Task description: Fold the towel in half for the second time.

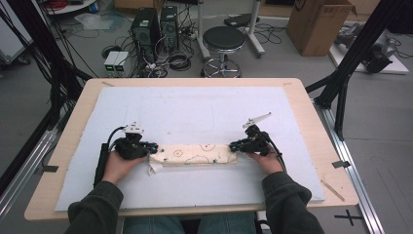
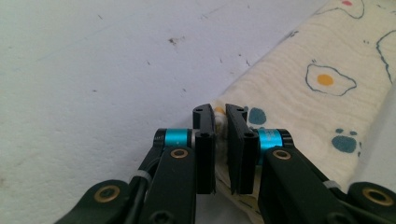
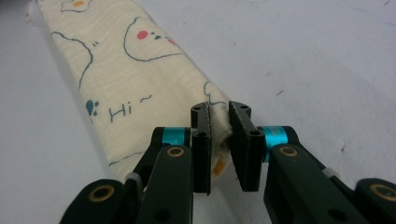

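A cream cloth point(image 1: 197, 154) printed with fried eggs and bear faces lies folded into a long narrow strip on the white mat point(image 1: 195, 112), near the person. My left gripper point(image 1: 151, 147) is at the strip's left end, its jaws shut on a pinch of the cloth's corner point(image 2: 220, 122). My right gripper point(image 1: 234, 145) is at the right end, jaws pinching the bunched corner point(image 3: 220, 125) there. The cloth point(image 2: 317, 93) runs away up and right in the left gripper view, and the cloth point(image 3: 130, 79) runs up and left in the right gripper view. Both corners sit low on the mat.
The mat covers a wooden table point(image 1: 316, 131). Bare mat lies beyond the cloth. Past the table's far edge stand a black stool point(image 1: 223, 41), computer towers point(image 1: 153, 29) with cables, and a cardboard box point(image 1: 319, 24). Black frame posts point(image 1: 346, 78) flank the table.
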A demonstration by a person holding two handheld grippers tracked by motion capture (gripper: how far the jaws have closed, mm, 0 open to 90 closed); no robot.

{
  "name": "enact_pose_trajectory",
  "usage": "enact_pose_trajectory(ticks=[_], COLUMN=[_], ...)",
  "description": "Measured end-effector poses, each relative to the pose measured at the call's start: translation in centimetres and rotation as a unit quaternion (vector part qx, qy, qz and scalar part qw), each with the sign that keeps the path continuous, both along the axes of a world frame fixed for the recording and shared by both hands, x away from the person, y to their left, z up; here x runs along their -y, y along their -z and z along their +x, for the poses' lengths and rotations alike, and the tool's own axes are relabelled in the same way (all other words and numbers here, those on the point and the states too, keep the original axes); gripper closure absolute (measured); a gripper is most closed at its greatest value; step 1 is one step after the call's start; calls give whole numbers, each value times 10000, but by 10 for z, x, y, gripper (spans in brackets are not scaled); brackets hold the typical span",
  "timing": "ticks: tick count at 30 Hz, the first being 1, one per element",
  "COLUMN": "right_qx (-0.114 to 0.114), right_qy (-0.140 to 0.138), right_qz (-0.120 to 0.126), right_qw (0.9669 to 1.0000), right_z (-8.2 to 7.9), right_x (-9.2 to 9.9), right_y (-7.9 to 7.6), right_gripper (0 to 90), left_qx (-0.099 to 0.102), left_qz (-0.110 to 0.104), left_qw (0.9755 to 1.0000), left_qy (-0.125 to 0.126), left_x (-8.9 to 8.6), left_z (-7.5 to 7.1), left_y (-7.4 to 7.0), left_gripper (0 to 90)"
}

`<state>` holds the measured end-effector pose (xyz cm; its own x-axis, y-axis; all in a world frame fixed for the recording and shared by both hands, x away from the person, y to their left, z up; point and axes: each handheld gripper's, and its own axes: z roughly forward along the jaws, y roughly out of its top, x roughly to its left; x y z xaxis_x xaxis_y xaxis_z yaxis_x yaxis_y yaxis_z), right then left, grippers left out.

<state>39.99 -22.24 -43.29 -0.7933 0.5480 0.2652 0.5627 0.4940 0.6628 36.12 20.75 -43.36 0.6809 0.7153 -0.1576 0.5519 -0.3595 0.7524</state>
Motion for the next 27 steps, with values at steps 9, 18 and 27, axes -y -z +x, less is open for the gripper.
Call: enact_pose_trajectory(ticks=[9, 18, 27], right_qx=[128, 162, 182], right_qy=[130, 373, 563], right_qz=[-52, -36, 11], right_qw=[9998, 9992, 9982], right_z=[8, 26, 44], right_x=[-2, 0, 0], right_y=[-10, -12, -12], right_gripper=[795, 795, 795], left_qx=[179, 301, 375], left_qz=[23, -65, -53], left_qw=[9996, 9985, 9970], left_qy=[-200, -458, -672], left_x=[2, 4, 7], left_z=[10, 26, 43], left_y=[-8, -10, -13], left_gripper=[823, 823, 824])
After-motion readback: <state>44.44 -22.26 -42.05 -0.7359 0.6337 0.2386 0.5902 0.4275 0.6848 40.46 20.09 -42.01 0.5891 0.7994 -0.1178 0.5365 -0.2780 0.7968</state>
